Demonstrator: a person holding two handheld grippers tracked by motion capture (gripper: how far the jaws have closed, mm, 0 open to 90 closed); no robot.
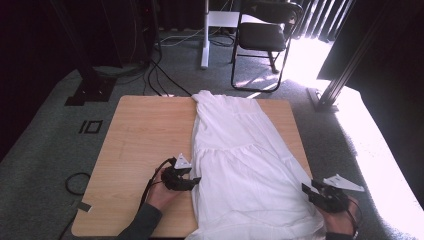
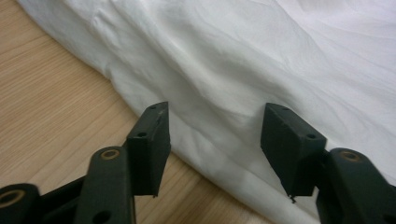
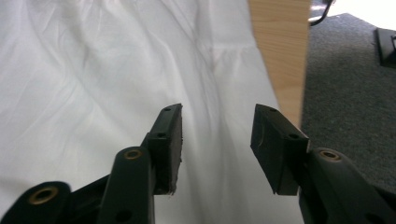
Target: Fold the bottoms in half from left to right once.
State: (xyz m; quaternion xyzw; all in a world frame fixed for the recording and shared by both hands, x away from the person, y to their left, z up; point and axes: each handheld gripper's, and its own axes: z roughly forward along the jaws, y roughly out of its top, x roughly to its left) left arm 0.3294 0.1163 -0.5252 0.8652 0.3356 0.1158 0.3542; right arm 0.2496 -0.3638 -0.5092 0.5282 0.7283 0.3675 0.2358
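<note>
Nearest me in the high view are my two hands at the near end of the white dress (image 1: 240,160), which I use as my landmark. My left gripper (image 1: 196,181) sits at the dress's left hem edge, its jaws spread, the fabric border lying between and under them but not pinched. My right gripper (image 1: 307,192) is at the dress's right edge, where the cloth hangs over the side of the table (image 1: 140,135); its jaws stand apart with nothing clamped between them.

The dress runs lengthwise from the table's far edge to the near one, narrow at the far end and flaring toward me. Left of the dress there is a broad strip of bare wood with open room to move. Right of it only a thin wedge of table shows before the grey carpet (image 1: 330,140).

The left gripper view shows the folded double hem of the dress (image 2: 224,154) lying on the wood grain, which the high view is too coarse to show. The right gripper view shows a gathered seam across the dress (image 3: 233,49) and the table's edge (image 3: 280,56) dropping to the carpet. Beyond the dress's far end, the high view takes in a black folding chair (image 1: 262,35).
</note>
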